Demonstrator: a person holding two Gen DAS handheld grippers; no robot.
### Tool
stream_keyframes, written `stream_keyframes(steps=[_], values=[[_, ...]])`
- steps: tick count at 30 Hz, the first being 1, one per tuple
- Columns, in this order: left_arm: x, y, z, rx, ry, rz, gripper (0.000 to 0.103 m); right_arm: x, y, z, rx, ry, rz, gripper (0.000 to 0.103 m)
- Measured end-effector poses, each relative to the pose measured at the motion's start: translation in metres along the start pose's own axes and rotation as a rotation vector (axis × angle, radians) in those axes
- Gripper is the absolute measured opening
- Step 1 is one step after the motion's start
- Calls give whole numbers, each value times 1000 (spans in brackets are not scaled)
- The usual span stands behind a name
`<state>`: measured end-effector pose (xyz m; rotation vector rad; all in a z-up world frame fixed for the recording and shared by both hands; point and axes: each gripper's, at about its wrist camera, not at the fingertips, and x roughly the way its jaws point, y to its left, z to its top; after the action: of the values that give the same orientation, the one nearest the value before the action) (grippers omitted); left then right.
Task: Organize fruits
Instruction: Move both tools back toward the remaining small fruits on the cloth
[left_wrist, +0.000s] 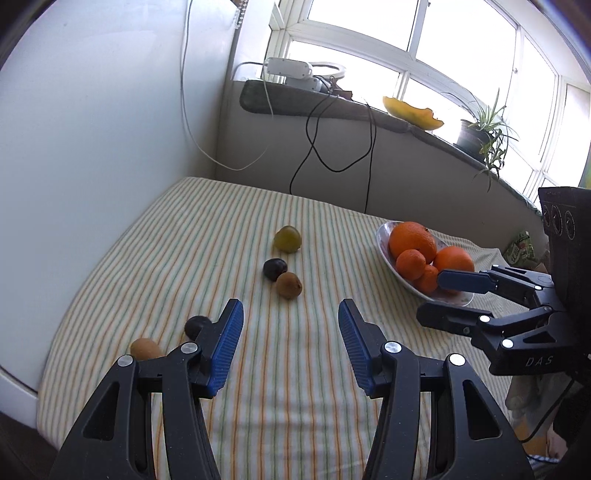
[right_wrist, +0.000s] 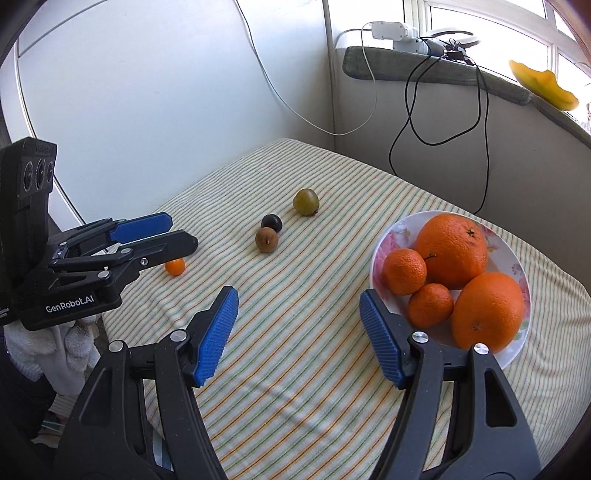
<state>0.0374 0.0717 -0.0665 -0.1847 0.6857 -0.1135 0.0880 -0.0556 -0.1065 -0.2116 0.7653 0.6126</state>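
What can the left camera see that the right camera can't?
Only the left camera shows a potted plant on the windowsill, plus a brown fruit and a dark fruit near the cloth's edge. Only the right camera shows a tiny orange fruit under the left tongs. Both see the plate with four orange fruits, the green fruit, another dark fruit touching a brown fruit, and the striped cloth. Both tongs are open and empty.
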Motion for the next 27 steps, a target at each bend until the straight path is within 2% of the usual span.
stream_keyframes(steps=[11,22,27], values=[[-3,34,-28,-59,54,68,53,19,7,10,-5,27,55,71],[13,45,-35,-90,94,69,53,51,20,23,3,58,101,71],[16,45,-34,-91,92,74,52,73,22,32,12,81,115,57]])
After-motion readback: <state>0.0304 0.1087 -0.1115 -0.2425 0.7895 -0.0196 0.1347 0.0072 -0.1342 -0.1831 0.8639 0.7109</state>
